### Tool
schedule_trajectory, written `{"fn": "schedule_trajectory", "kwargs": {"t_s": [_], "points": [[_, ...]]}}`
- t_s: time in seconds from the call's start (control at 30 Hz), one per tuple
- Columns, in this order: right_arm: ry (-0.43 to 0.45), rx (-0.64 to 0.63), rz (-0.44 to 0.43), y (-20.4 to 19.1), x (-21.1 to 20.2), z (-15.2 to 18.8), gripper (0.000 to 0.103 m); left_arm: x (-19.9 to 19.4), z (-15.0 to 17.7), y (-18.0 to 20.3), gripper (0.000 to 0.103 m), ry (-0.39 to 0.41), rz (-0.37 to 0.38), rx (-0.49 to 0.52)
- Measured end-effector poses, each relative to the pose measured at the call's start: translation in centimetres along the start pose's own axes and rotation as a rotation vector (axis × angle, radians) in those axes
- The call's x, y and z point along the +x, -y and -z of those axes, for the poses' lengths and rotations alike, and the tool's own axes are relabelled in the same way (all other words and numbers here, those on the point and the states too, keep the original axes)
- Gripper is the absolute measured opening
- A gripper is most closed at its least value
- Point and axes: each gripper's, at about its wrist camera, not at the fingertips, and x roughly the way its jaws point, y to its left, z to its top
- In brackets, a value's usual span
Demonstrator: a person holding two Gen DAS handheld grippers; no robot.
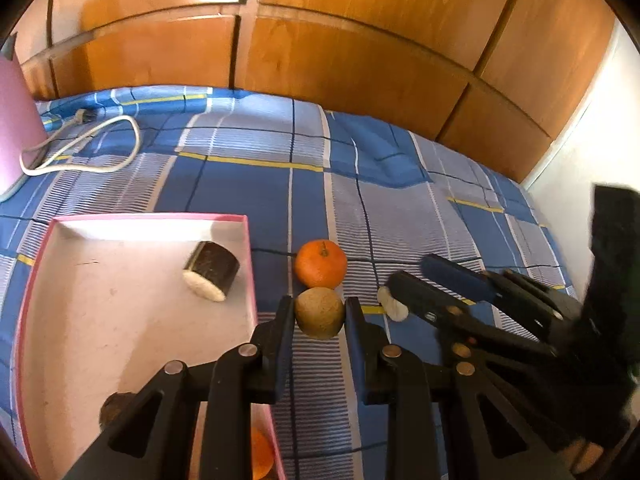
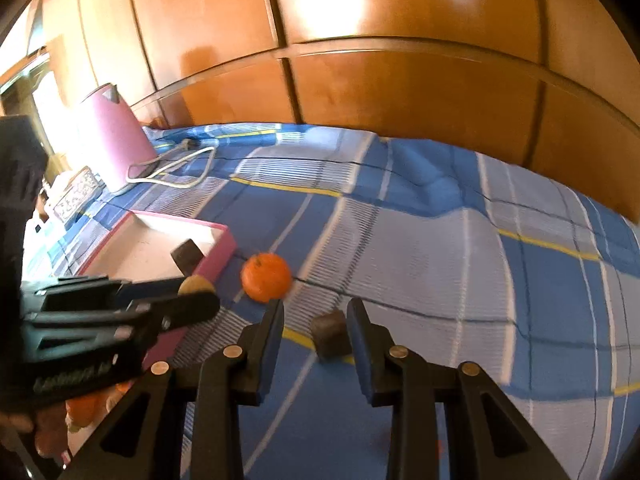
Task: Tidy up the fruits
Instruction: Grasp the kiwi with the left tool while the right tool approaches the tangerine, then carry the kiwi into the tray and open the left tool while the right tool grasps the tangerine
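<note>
My left gripper (image 1: 319, 316) has its jaws closed against a brown kiwi (image 1: 319, 313), just right of the pink-rimmed box (image 1: 250, 264); the kiwi also shows in the right wrist view (image 2: 196, 284). An orange (image 1: 321, 263) lies on the bedspread just beyond the kiwi, also in the right wrist view (image 2: 266, 276). My right gripper (image 2: 316, 324) is open around a dark cut fruit piece (image 2: 331, 334) on the bed, its white cut end seen in the left wrist view (image 1: 393, 304). Another dark cut piece (image 1: 211, 270) lies inside the box. A second orange (image 1: 262, 456) sits at the box's near corner.
A pink kettle (image 2: 114, 136) with a white cord (image 1: 80, 152) stands at the far left of the bed. A patterned tin (image 2: 78, 194) sits beside it. Wooden wardrobe doors (image 1: 340, 60) line the far side; a white wall (image 1: 592, 140) is to the right.
</note>
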Motion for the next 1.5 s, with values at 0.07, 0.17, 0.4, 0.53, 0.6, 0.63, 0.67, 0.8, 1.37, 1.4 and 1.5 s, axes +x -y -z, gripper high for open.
{"fn": "schedule_trajectory", "kwargs": {"t_s": [0.07, 0.17, 0.4, 0.53, 0.6, 0.63, 0.67, 0.8, 1.37, 1.4, 1.5], "points": [[-0.014, -0.025, -0.021, -0.7, 0.8, -0.5, 0.033, -0.7, 0.2, -0.3, 0.025, 0.010, 0.000, -0.004], [-0.025, -0.077, -0.028, -1.8, 1.8, -1.2, 0.033, -1.5, 0.3, -1.0, 0.025, 0.024, 0.001, -0.019], [-0.109, -0.137, -0.030, -3.0, 5.8, -1.9, 0.036, -2.7, 0.6, -2.9, 0.025, 0.031, -0.006, -0.071], [-0.120, -0.157, -0.018, -3.4, 6.5, -2.0, 0.040, -3.2, 0.7, -3.6, 0.025, 0.036, -0.011, -0.084], [-0.118, -0.157, -0.015, -3.4, 6.6, -2.0, 0.040, -3.5, 0.9, -3.7, 0.025, 0.040, -0.012, -0.087], [-0.122, -0.150, -0.018, -3.3, 6.7, -2.0, 0.040, -3.6, 0.9, -3.8, 0.025, 0.041, -0.013, -0.087], [-0.129, -0.145, -0.017, -3.3, 6.8, -2.1, 0.040, -3.8, 1.0, -3.8, 0.025, 0.042, -0.012, -0.089], [-0.148, -0.114, -0.016, -3.0, 7.3, -1.9, 0.039, -4.6, 1.4, -4.1, 0.025, 0.050, -0.019, -0.095], [-0.160, -0.142, -0.001, -5.4, 0.3, 5.0, 0.038, -8.3, 4.4, -7.9, 0.025, 0.089, -0.108, -0.156], [-0.156, -0.135, 0.003, -5.4, -0.1, 5.4, 0.038, -8.5, 4.6, -8.1, 0.025, 0.091, -0.114, -0.161], [-0.140, -0.101, 0.020, -5.1, -1.4, 6.8, 0.038, -9.2, 5.2, -8.7, 0.025, 0.099, -0.135, -0.162]]}}
